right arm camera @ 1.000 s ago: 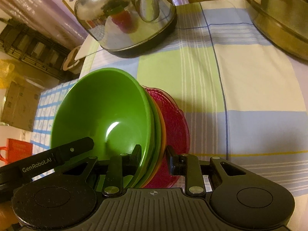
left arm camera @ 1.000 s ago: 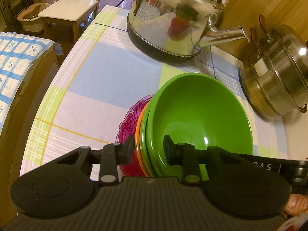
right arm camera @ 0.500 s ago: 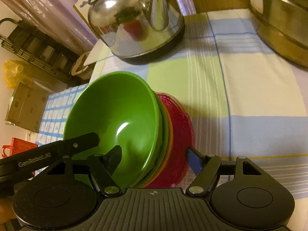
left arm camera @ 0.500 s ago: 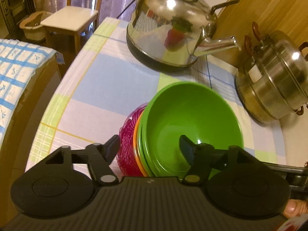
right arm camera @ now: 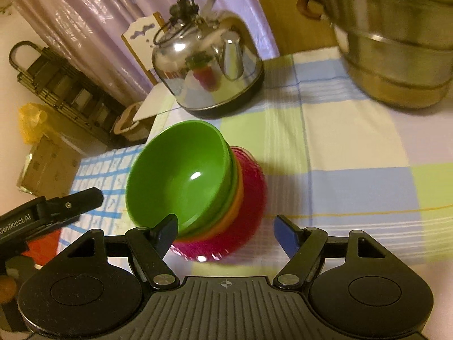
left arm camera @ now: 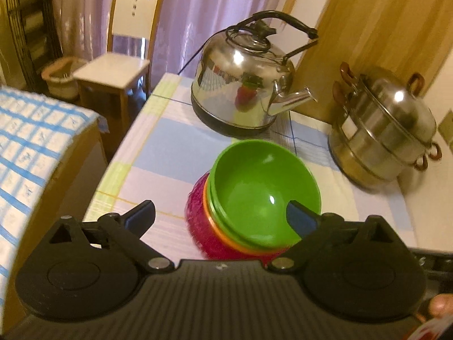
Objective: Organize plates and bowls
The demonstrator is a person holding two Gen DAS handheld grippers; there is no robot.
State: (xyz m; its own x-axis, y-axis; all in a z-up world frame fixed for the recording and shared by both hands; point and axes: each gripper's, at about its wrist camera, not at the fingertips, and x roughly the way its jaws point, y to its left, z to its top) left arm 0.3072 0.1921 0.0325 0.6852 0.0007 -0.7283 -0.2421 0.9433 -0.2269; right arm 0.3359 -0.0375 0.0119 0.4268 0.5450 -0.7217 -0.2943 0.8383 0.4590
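Observation:
A stack of bowls stands on the checked tablecloth (left arm camera: 170, 147). A green bowl (left arm camera: 263, 187) tops it, over a second green rim, an orange rim (left arm camera: 220, 226) and a ribbed magenta bowl (left arm camera: 198, 215) at the bottom. My left gripper (left arm camera: 220, 216) hovers above the stack's near side, its jaws opening wide, with nothing pressed between them. In the right wrist view the same green bowl (right arm camera: 184, 175) and magenta bowl (right arm camera: 249, 198) sit just beyond my right gripper (right arm camera: 226, 232), which is open and touches nothing. The left gripper's body (right arm camera: 56, 206) shows at that view's left edge.
A steel kettle (left arm camera: 240, 96) stands behind the stack and a lidded steel steamer pot (left arm camera: 382, 136) at the back right. The table's edge runs down the left, with a blue-checked cover (left arm camera: 28, 141) and a white chair (left arm camera: 119, 65) beyond it.
Both grippers were shut on the stack's rim, one on each side. They have let go, opened wide, and drawn back and upward. The stack stays on the table.

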